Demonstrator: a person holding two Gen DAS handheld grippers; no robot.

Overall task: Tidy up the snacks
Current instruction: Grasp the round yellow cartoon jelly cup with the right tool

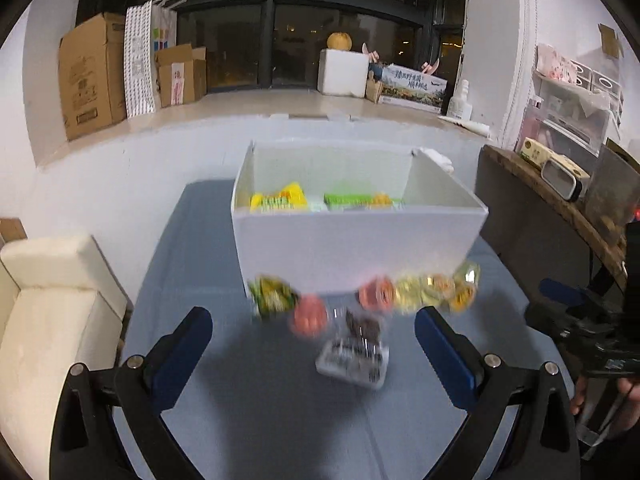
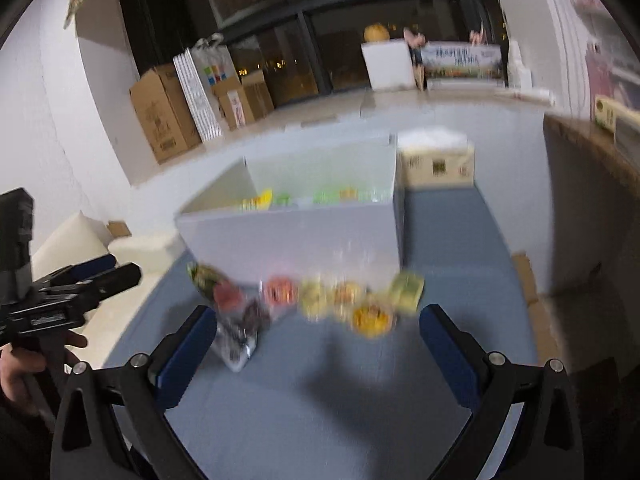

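Note:
A white open box (image 1: 360,240) stands on the blue table (image 1: 256,420) with yellow and green snack packs (image 1: 280,200) inside. In front of it lies a row of loose snacks: a green pack (image 1: 274,296), pink round snacks (image 1: 310,316), yellow ones (image 1: 436,292) and a clear pack with dark pieces (image 1: 356,352). My left gripper (image 1: 314,344) is open and empty above the table, near the clear pack. My right gripper (image 2: 318,340) is open and empty; the box (image 2: 296,236), the blurred snack row (image 2: 312,296) and the clear pack (image 2: 240,332) lie ahead of it.
A cream cushioned seat (image 1: 52,304) stands left of the table. A dark wooden counter (image 1: 552,208) is on the right. Cardboard boxes (image 1: 92,76) line the window ledge. A cardboard carton (image 2: 438,164) stands behind the white box. The left gripper also shows at the right wrist view's left edge (image 2: 72,296).

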